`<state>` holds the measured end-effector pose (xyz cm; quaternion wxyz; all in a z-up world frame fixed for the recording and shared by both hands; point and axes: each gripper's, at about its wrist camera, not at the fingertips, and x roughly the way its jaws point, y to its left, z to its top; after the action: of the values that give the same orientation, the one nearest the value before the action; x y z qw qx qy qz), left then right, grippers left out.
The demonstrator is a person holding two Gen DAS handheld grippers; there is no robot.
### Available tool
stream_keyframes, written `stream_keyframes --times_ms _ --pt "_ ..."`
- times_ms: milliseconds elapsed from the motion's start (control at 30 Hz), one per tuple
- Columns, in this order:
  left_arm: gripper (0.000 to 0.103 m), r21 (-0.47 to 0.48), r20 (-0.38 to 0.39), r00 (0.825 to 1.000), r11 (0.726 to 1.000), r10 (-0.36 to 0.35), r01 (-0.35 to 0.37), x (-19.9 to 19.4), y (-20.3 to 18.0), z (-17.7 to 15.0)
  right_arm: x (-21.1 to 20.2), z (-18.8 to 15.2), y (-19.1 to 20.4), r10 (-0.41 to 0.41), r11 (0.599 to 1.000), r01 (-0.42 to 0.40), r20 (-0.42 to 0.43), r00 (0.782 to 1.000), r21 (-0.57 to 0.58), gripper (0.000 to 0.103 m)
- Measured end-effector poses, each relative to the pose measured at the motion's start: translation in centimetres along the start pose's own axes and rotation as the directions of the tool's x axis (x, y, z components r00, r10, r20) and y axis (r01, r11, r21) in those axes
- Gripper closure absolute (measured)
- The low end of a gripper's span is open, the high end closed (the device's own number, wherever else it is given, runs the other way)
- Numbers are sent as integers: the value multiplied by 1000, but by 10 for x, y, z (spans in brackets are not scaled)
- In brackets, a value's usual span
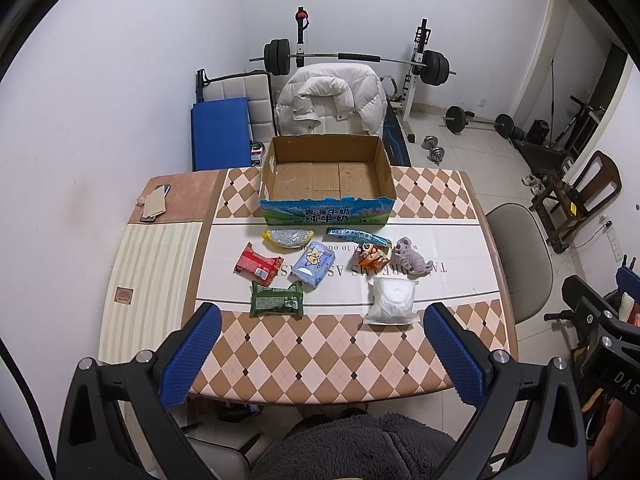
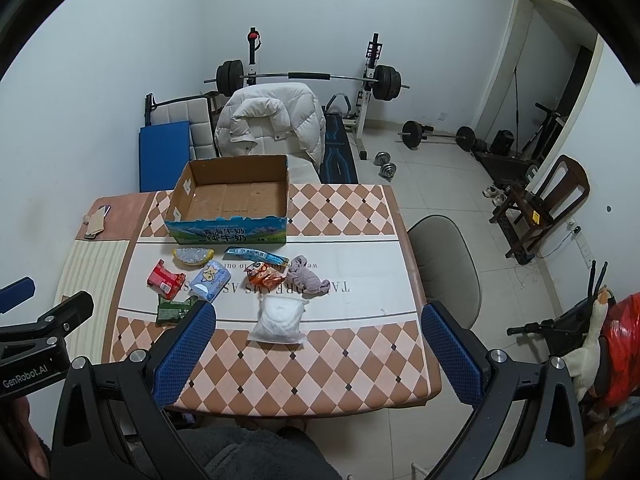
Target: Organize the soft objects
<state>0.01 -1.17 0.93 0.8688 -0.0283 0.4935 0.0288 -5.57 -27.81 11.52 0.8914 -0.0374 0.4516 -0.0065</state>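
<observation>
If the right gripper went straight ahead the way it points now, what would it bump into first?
Probably the white bag. It lies between the open fingers of the right gripper, nearest on the table. Depth is hard to judge, so it might pass above.

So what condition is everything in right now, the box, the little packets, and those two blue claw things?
Cardboard box: open, empty, upright.
Left gripper: open, holding nothing.
Right gripper: open, holding nothing.
White pouch: sealed, flat on the table.
Green packet: sealed, lying flat.
Red packet: sealed, lying flat.
Light blue tissue pack: lying flat.
Grey cloth: crumpled.
Orange packet: crumpled, lying on the table.
</observation>
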Motion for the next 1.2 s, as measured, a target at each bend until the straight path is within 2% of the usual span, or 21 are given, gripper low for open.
stream_keyframes --times_ms 800,1000,1100,1200 --pt "0 -1 4 1000 1000 0 0 -1 0 -2 -4 1 -5 -1 1000 1 7 1000 1 0" --pt "0 -6 1 1000 1000 6 -6 -2 0 2 -7 12 -7 13 1000 -13 -4 1000 5 0" --pt "0 -46 -36 999 999 24 -25 24 14 10 0 9 -1 22 1000 -21 -16 1000 18 0" --pt "0 -107 -119 993 994 17 -30 64 39 16 36 9 -1 33 999 -30 -76 997 29 0"
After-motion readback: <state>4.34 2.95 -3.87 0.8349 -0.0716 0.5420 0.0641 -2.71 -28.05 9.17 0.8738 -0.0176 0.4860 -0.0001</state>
